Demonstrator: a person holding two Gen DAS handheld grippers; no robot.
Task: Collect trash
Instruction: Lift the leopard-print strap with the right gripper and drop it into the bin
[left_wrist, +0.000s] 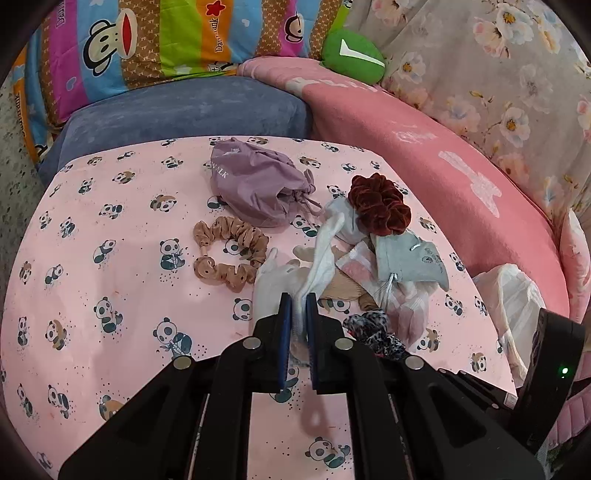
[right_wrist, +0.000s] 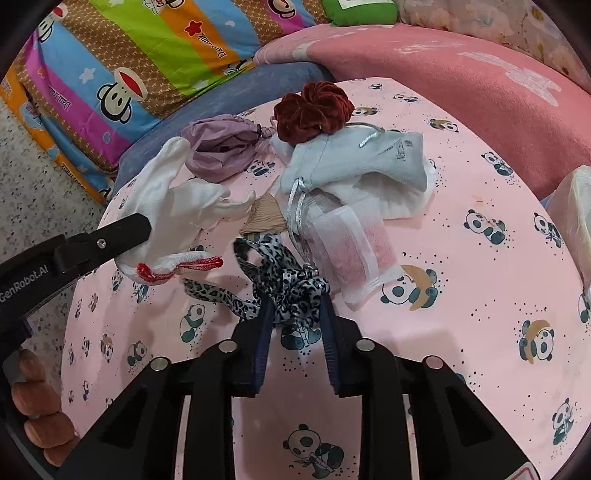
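My left gripper (left_wrist: 298, 301) is shut on a white cloth glove (left_wrist: 321, 254) with a red cuff; in the right wrist view the glove (right_wrist: 177, 199) hangs lifted off the round table. My right gripper (right_wrist: 295, 306) is shut on a leopard-print scrunchie (right_wrist: 284, 284), which also shows in the left wrist view (left_wrist: 373, 328). Beside it lie a pink-and-white wrapper (right_wrist: 354, 251), a grey drawstring pouch (right_wrist: 354, 158), a dark red scrunchie (right_wrist: 314, 110), a purple pouch (left_wrist: 255, 184) and a tan scrunchie (left_wrist: 229, 251).
The table has a pink panda cloth (left_wrist: 110, 277). A white plastic bag (left_wrist: 513, 295) sits at its right edge. A blue cushion (left_wrist: 184, 110), a pink blanket (left_wrist: 424, 147) and a striped quilt (left_wrist: 147, 37) lie behind. Speckled floor (right_wrist: 44, 166) is at left.
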